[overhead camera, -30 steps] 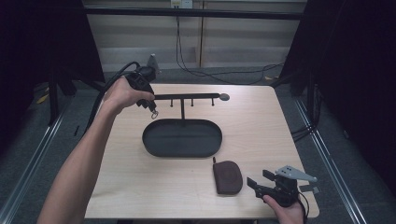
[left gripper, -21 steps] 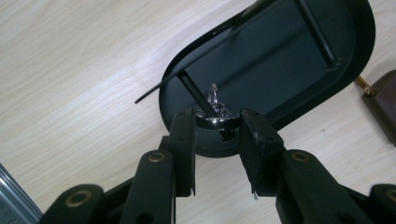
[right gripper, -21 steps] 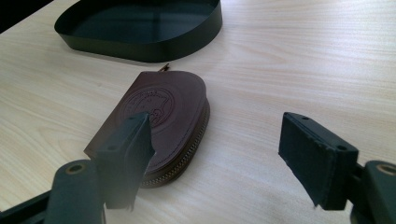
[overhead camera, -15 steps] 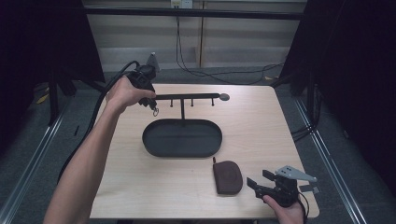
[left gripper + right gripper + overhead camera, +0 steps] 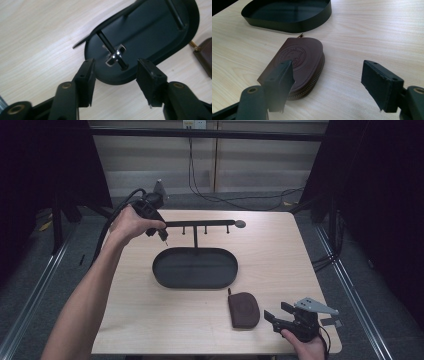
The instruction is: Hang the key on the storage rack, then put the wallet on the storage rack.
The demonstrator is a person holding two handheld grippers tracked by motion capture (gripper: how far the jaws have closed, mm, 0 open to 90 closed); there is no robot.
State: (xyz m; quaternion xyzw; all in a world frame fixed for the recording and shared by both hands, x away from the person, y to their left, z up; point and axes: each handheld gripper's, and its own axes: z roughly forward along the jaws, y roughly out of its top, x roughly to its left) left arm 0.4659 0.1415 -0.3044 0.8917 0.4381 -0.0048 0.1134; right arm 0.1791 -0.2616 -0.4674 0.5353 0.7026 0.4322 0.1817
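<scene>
Small metal ring hung on a rack peg — light, hard, slick.

Nearest, the right gripper (image 5: pixel 278 318) rests with jaws spread, just beside the brown zip pouch (image 5: pixel 298 63) — soft leather, best taken by its edges. Farther off, the left gripper (image 5: pixel 113 72) has just been opening, jaws clear either side of the metal ring (image 5: pixel 114 55) on the rack (image 5: pixel 200 224) above the black tray (image 5: pixel 195 268); pinch its flat sides.

A lab: black curtains (image 5: pixel 60 165) and metal framing (image 5: pixel 210 134) surround the table (image 5: pixel 280 255).
</scene>
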